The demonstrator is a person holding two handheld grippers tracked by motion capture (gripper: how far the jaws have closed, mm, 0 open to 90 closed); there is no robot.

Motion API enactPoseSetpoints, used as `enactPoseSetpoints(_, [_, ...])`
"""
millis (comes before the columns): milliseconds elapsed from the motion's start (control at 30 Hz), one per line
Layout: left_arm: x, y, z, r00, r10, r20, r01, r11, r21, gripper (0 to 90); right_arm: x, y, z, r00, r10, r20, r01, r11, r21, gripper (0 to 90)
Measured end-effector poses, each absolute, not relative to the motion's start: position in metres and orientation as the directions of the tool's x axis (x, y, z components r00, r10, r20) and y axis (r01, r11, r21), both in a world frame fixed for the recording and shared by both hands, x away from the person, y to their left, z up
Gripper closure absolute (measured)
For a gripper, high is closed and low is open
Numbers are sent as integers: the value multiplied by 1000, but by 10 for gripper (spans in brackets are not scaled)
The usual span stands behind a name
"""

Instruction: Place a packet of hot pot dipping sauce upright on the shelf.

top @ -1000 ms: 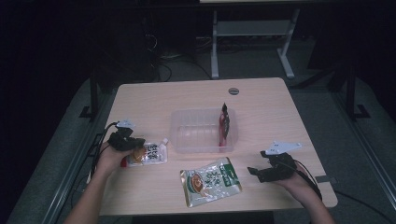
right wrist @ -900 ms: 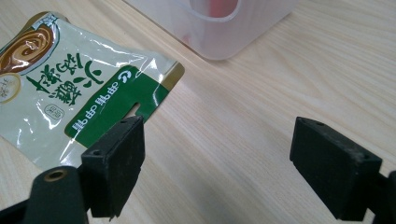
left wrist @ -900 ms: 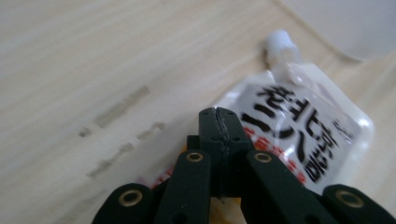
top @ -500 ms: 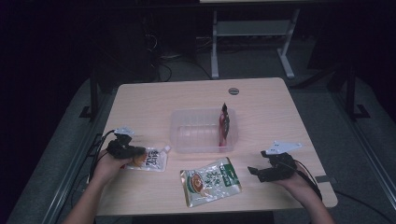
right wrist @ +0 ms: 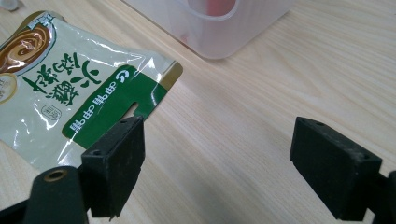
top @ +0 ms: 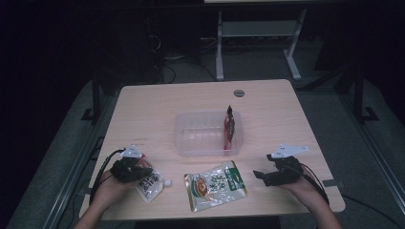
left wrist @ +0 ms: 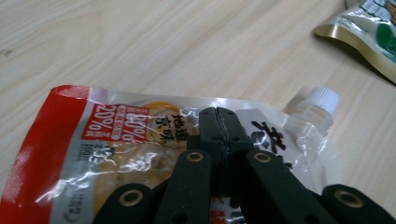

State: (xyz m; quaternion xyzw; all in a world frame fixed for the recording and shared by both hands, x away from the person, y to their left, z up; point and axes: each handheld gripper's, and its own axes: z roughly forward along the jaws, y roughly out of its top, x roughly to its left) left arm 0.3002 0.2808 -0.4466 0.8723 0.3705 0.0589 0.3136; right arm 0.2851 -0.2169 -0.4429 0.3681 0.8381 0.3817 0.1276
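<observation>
A spouted pouch [top: 152, 185] [left wrist: 116, 140], red, white and orange with a white cap, lies near the table's front left. My left gripper [top: 143, 171] [left wrist: 218, 114] is shut on it, jaws pressed together over its printed face. A green and white soup packet [top: 215, 183] [right wrist: 70, 84] lies flat at the front middle. My right gripper [top: 261, 167] [right wrist: 217, 158] stands open just right of that packet, with bare wood between its jaws. A clear plastic container [top: 191, 143] [right wrist: 219, 28] sits mid-table with a red packet [top: 229, 126] upright against its right wall.
The wooden table [top: 286, 109] has a round cable grommet [top: 239, 93] behind the container. Its front edge runs close under both hands. Dark floor and a desk frame [top: 219, 43] lie beyond the far edge.
My left gripper has moved toward the table's front edge, and the spouted pouch came with it. The right gripper, the green packet and the container have stayed put.
</observation>
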Motion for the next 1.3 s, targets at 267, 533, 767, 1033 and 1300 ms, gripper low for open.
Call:
enactPoseSetpoints(267, [321, 310, -430, 647, 761, -55, 602, -464, 650, 897, 285, -216, -443, -698, 713, 66, 517, 438, 736, 176])
enactPoseSetpoints(533, [334, 357, -441, 529, 847, -57, 689, -389, 611, 897, 285, -216, -443, -700, 711, 66, 517, 440, 734, 176])
enactPoseSetpoints(767, [327, 365, -447, 538, 837, -100, 709, -386, 590, 897, 284, -216, -442, -699, 712, 63, 516, 441, 734, 176])
enactPoseSetpoints(1033, [316, 367, -445, 561, 817, -133, 712, -394, 581, 897, 285, -217, -443, -695, 716, 63, 518, 438, 735, 177])
enactPoseSetpoints(1300, [300, 358, -442, 600, 791, -118, 683, -430, 590, 895, 285, -217, -443, -695, 717, 64, 519, 438, 734, 177])
